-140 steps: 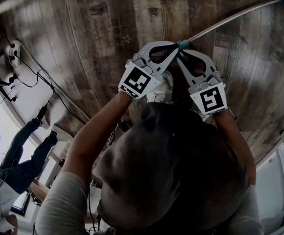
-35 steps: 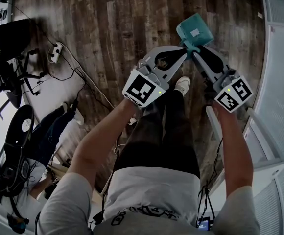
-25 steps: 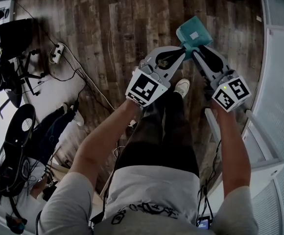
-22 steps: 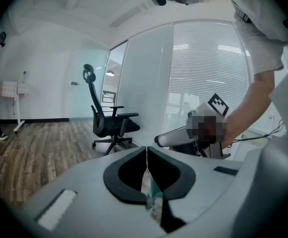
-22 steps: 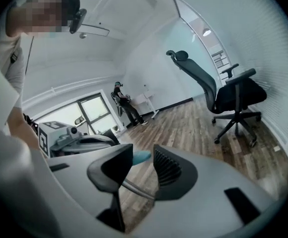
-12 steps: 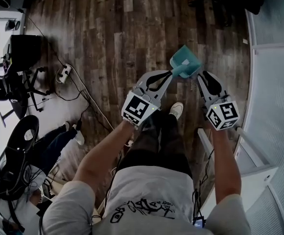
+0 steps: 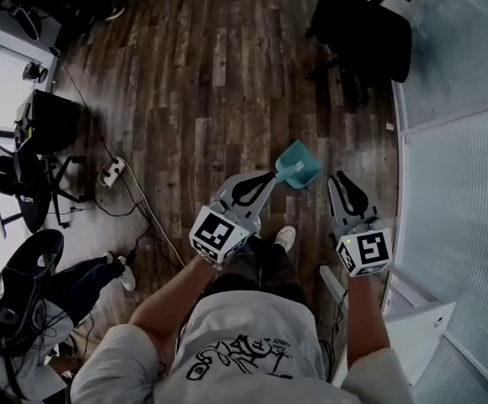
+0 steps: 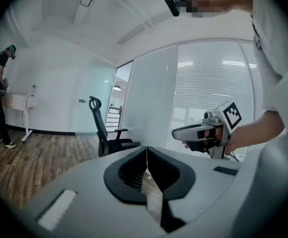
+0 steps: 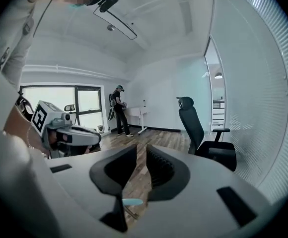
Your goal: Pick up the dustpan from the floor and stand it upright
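Overhead, one teal plastic dustpan (image 7: 300,162) stood on the dark wooden plank floor (image 7: 210,82), just ahead of the person's white shoe (image 7: 285,239), its handle slanting toward the left gripper (image 7: 275,175); whether anything lay in its scoop was too small to tell; two grippers hung above the floor, the dustpan between them; the left gripper's jaws were pressed together, nothing showing between them in its own view, though from above their tips sat at the handle's end and contact could not be judged; the right gripper (image 7: 335,178) had its jaws slightly parted and empty, just beside the pan; one black office chair (image 7: 370,28) stood well apart.
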`<state>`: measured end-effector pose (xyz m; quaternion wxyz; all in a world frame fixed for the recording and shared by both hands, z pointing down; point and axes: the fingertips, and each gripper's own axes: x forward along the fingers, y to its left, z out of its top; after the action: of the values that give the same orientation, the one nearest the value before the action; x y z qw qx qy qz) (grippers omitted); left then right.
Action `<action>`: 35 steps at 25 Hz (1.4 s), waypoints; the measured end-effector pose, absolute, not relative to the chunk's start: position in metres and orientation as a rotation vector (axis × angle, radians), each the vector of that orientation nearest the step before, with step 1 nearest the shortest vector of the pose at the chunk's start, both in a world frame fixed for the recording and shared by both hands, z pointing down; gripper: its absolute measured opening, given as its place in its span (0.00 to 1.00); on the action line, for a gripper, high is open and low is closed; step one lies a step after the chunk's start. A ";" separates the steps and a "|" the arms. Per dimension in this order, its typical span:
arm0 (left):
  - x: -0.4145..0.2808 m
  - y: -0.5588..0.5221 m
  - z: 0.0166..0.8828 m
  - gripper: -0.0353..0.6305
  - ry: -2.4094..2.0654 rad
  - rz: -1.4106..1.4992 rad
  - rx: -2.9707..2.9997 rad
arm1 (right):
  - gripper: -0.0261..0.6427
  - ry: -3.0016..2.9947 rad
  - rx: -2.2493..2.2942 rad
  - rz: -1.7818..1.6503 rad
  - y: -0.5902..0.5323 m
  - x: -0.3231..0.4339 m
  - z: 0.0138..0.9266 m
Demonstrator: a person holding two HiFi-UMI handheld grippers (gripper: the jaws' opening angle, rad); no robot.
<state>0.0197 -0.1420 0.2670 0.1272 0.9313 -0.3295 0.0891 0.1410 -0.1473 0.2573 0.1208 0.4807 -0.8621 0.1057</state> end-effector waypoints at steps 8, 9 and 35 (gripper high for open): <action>0.043 -0.152 0.154 0.06 -0.983 0.136 2.804 | 0.11 -2.592 1.440 0.233 -0.143 0.157 0.146; 0.044 -0.153 0.139 0.06 -0.981 0.123 2.810 | 0.11 -2.592 1.444 0.225 -0.141 0.158 0.133; 0.042 -0.099 -0.005 0.06 -0.989 -0.017 2.923 | 0.11 -2.691 1.420 0.026 -0.073 0.114 -0.018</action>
<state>0.0419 -0.0993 -0.0046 0.0281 0.9468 -0.3205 -0.0054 0.1139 -0.0733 -0.0182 0.0496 0.4661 -0.8833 0.0086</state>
